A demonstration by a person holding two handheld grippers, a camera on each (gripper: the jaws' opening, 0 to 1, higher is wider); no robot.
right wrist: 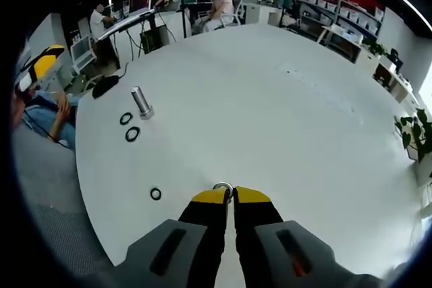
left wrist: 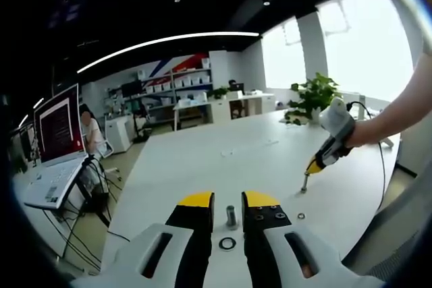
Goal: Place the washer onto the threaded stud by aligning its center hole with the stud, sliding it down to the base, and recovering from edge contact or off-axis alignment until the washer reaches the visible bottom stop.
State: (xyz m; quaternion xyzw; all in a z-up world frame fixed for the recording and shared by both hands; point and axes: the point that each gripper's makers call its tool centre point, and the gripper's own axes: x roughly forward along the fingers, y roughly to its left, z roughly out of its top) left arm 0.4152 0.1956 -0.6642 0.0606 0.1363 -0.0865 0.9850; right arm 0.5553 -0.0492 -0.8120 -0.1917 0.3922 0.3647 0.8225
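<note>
The short threaded metal stud (left wrist: 231,216) stands upright on the white table (left wrist: 223,160), seen in the gap between my left gripper's (left wrist: 228,200) open yellow-tipped jaws. A dark washer (left wrist: 227,243) lies flat just in front of it, and another washer (left wrist: 301,216) lies to the right. My right gripper (right wrist: 230,193) is shut on a metal washer (right wrist: 223,187), holding it low over the table (right wrist: 270,99). From there the stud (right wrist: 142,101) stands far off to the upper left, with two washers (right wrist: 126,118) beside it and a third washer (right wrist: 156,193) nearer. The right gripper (left wrist: 306,185) touches down right of the stud.
The table's curved edge (right wrist: 88,187) runs along the left. People sit at desks (right wrist: 219,1) beyond the far side. A laptop (left wrist: 50,180) and cables (left wrist: 94,187) sit on a stand at the left. A potted plant (left wrist: 312,96) stands at the far right.
</note>
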